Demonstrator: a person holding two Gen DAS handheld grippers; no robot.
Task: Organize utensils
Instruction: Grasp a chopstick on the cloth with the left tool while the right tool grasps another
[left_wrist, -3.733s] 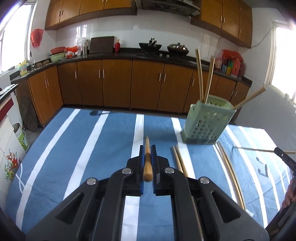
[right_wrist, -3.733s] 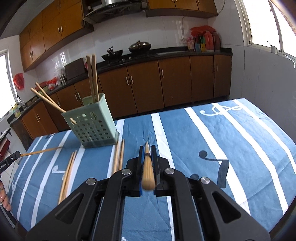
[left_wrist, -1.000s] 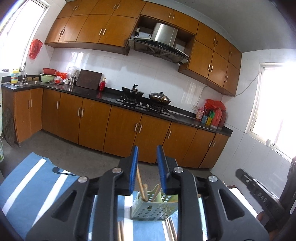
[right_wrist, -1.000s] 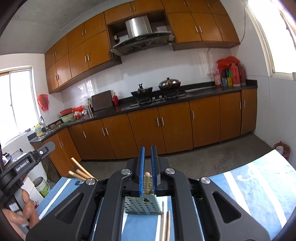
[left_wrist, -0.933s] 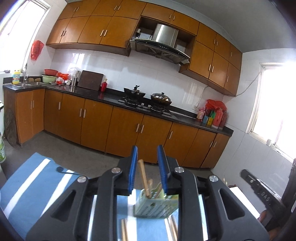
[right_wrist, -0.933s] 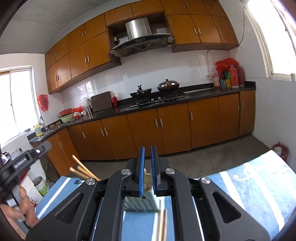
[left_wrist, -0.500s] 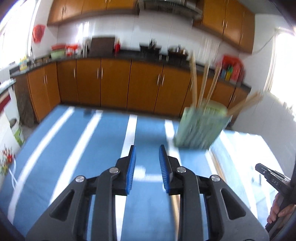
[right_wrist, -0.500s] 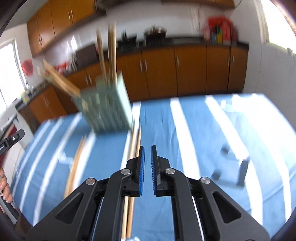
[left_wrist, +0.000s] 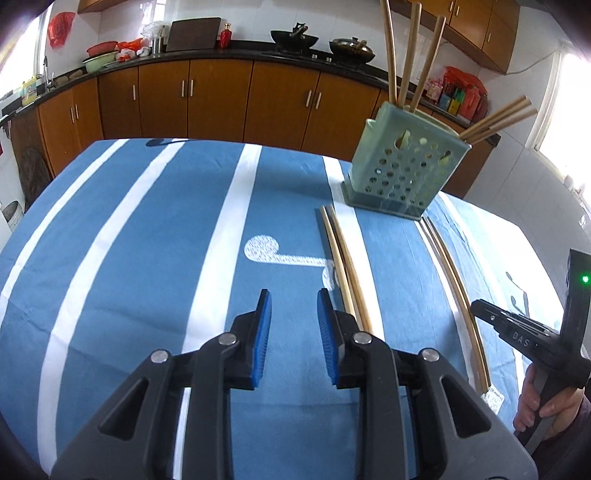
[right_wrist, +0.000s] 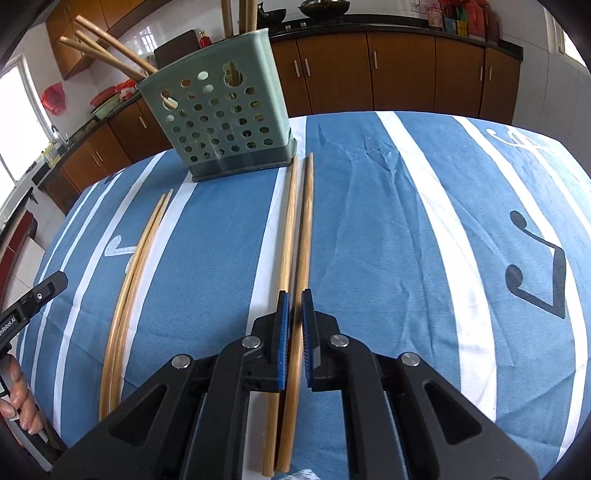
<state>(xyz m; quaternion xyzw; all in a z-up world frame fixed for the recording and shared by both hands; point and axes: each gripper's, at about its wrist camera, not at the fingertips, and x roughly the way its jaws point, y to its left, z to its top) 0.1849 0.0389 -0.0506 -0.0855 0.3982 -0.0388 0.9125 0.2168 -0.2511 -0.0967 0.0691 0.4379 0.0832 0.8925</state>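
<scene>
Right gripper (right_wrist: 292, 328): jaws nearly together, nothing clamped; poised directly over a chopstick pair (right_wrist: 295, 258).
Left gripper (left_wrist: 293, 328): jaws apart, empty.
Pair's long axis: runs straight ahead from the right gripper, toward the holder (right_wrist: 221, 125).
Nearer tool: right, likely; a second pair (right_wrist: 133, 273) lies between the grippers.

The white letters "DAS" are printed on the black body of the right gripper (left_wrist: 480, 308), seen at the right edge of the left wrist view. In the right wrist view, a partly cut-off white marking ending in "nRobot.AI" is read on the black left gripper (right_wrist: 55, 282). Nothing else is legible.
</scene>
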